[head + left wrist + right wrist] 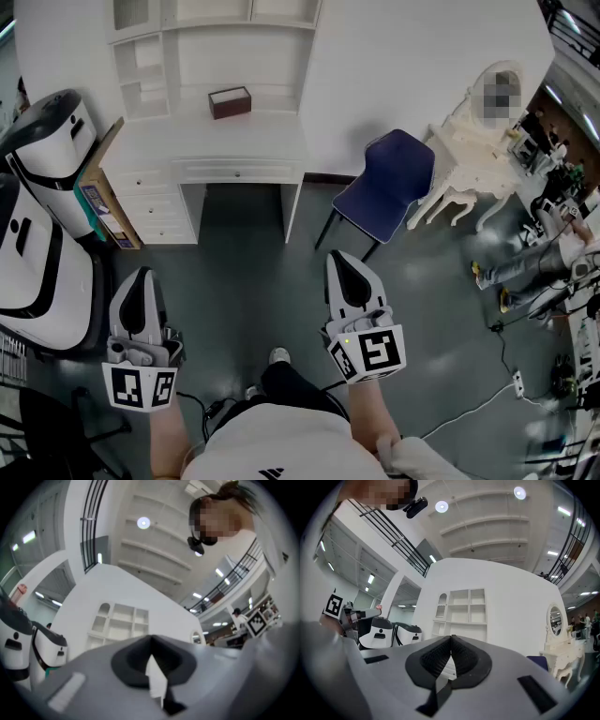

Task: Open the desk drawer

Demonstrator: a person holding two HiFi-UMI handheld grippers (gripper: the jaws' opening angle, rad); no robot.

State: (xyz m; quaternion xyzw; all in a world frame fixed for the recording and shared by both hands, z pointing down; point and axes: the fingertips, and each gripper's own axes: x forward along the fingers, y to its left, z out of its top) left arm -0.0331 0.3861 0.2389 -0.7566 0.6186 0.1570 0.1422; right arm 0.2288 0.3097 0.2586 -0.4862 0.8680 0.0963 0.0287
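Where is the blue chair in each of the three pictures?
Head view: blue chair upper middle, right of the desk.
Left gripper view: not in it.
Right gripper view: blue sliver, lower right.
Shared landmark: white shelf unit above the desk.

head downward, gripper views facing desk (187, 141)

Blue chair (382, 187), small brown box (230, 101), ornate white vanity (469, 159), white rounded machines (47, 141) at left

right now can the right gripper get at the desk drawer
Probably not yet: the right gripper hangs well short of the desk drawer, fingers shut. Bare floor lies between, and the blue chair stands aside.
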